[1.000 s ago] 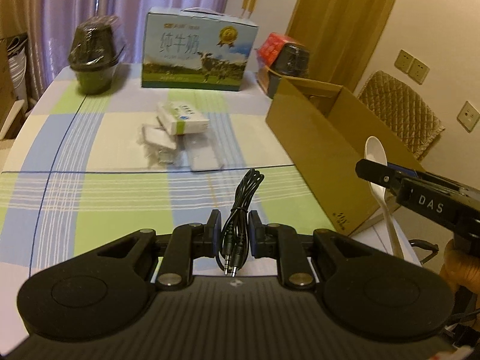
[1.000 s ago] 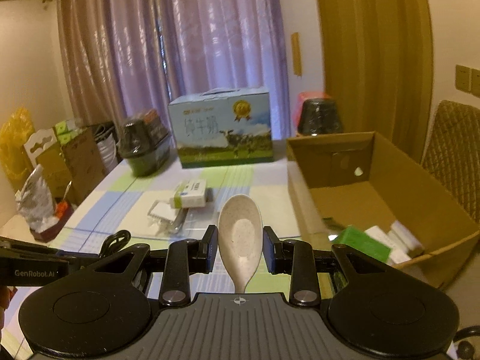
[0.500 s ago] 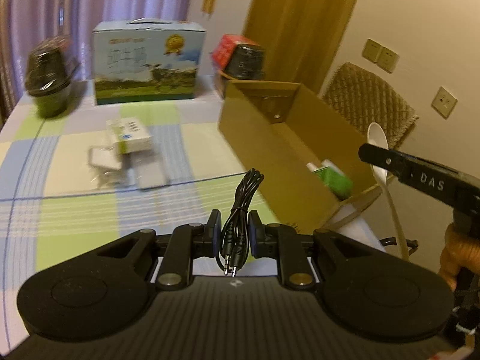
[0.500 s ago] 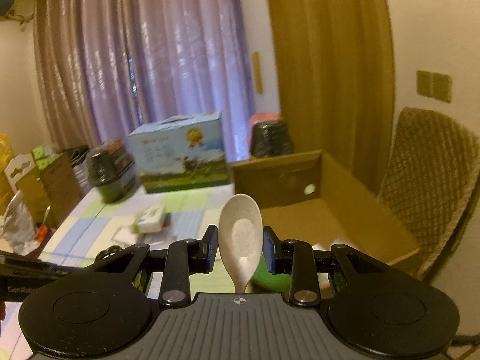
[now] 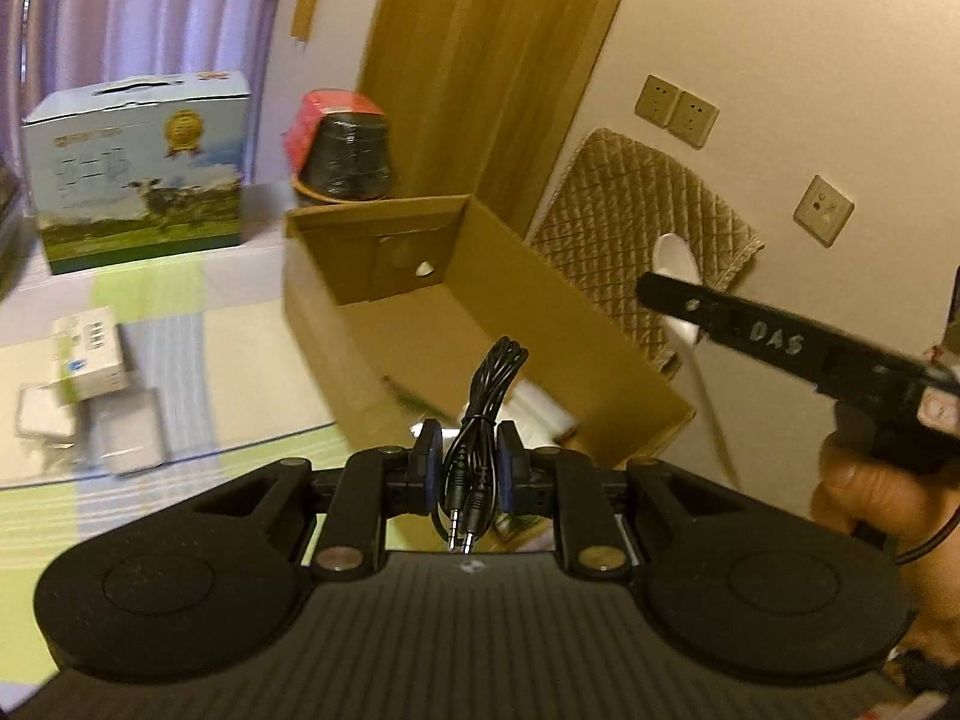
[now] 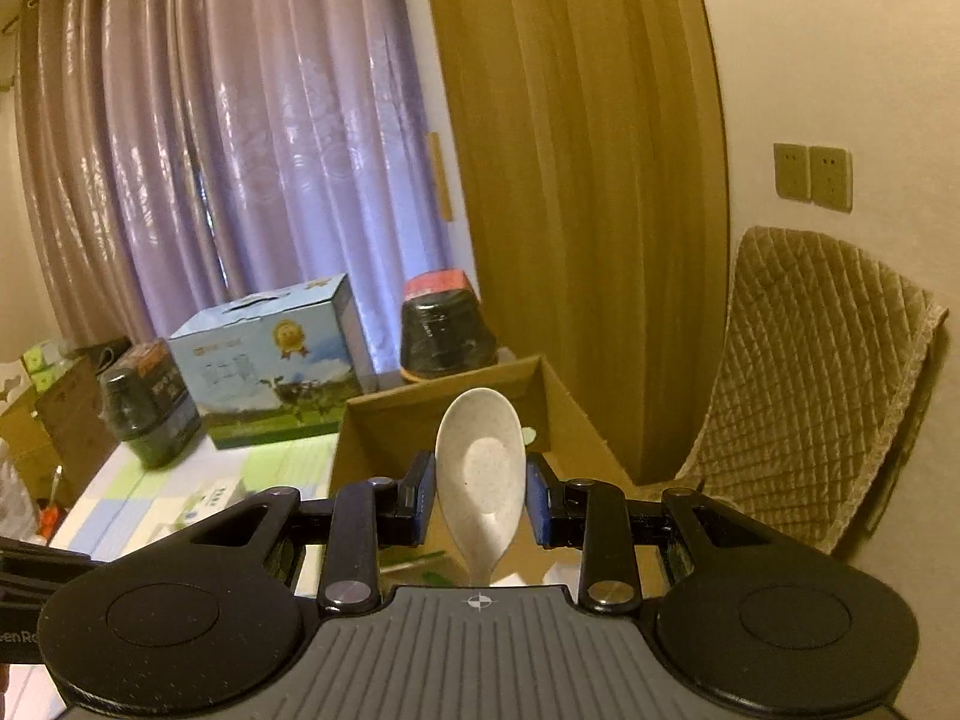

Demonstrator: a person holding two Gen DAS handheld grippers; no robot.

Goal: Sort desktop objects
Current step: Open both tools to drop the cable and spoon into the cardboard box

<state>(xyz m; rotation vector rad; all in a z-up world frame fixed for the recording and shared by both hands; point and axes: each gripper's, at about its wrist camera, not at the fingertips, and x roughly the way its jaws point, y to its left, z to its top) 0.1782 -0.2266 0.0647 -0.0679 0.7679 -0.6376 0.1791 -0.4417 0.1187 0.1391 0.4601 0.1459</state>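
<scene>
room: purple curtains [image 6: 240, 150], wood panel, quilted chair [image 6: 822, 384] by wall
table [image 5: 228, 360]: checked cloth; milk carton [image 5: 138, 174] at back, small white packs [image 5: 90, 384] at left
box [image 5: 576, 354]: open cardboard, on table's right side, white items on its floor
left gripper [image 5: 469, 465]: fingers nearly closed, pinching coiled cable [image 5: 489, 408] over box's near edge, plugs hanging down
right gripper [image 6: 480, 495]: fingers clamped on spoon [image 6: 480, 468], bowl up, in front of the box
hand [image 5: 864, 498]: grips right gripper's handle
</scene>
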